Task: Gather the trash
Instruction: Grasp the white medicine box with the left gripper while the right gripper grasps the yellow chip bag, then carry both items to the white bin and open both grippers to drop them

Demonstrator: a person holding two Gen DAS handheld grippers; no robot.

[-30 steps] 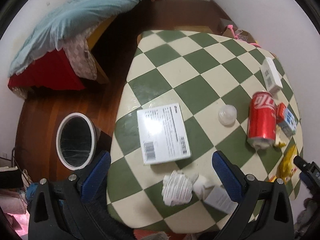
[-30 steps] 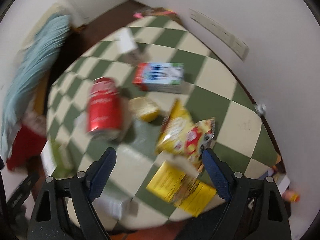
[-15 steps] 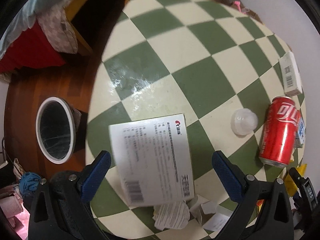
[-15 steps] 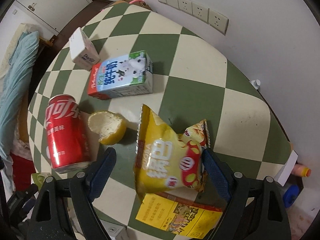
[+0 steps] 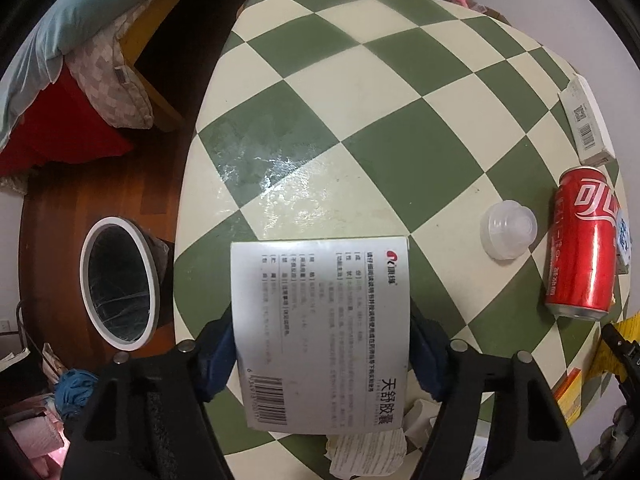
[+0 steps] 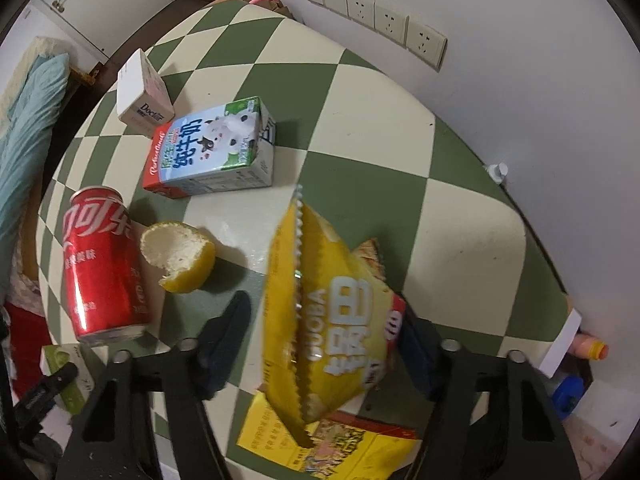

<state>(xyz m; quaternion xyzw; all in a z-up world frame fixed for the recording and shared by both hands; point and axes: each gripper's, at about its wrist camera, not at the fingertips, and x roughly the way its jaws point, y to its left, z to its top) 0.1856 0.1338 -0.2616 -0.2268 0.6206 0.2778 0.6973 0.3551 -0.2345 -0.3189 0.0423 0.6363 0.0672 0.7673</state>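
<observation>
My left gripper (image 5: 320, 356) is shut on a flat white box (image 5: 320, 332) with a barcode, its blue pads against both long sides. My right gripper (image 6: 320, 344) has closed around a yellow snack bag (image 6: 332, 316): the right pad touches it, the left pad stands just apart. A red cola can (image 6: 102, 264) lies on its side on the green-and-cream checkered table (image 5: 360, 92); it also shows in the left wrist view (image 5: 582, 240). A black bin (image 5: 118, 284) with a white rim stands on the floor left of the table.
A milk carton (image 6: 212, 148), a small white box (image 6: 142, 96), a lemon peel (image 6: 180, 256) and a yellow flat pack (image 6: 332, 448) lie near the snack bag. A clear plastic cap (image 5: 508, 230) and crumpled paper (image 5: 368, 456) lie near the white box. A wall with sockets (image 6: 376, 16) borders the table.
My left gripper moved forward and closed on the white box. My right gripper moved forward and narrowed around the snack bag, which now stands up between the fingers.
</observation>
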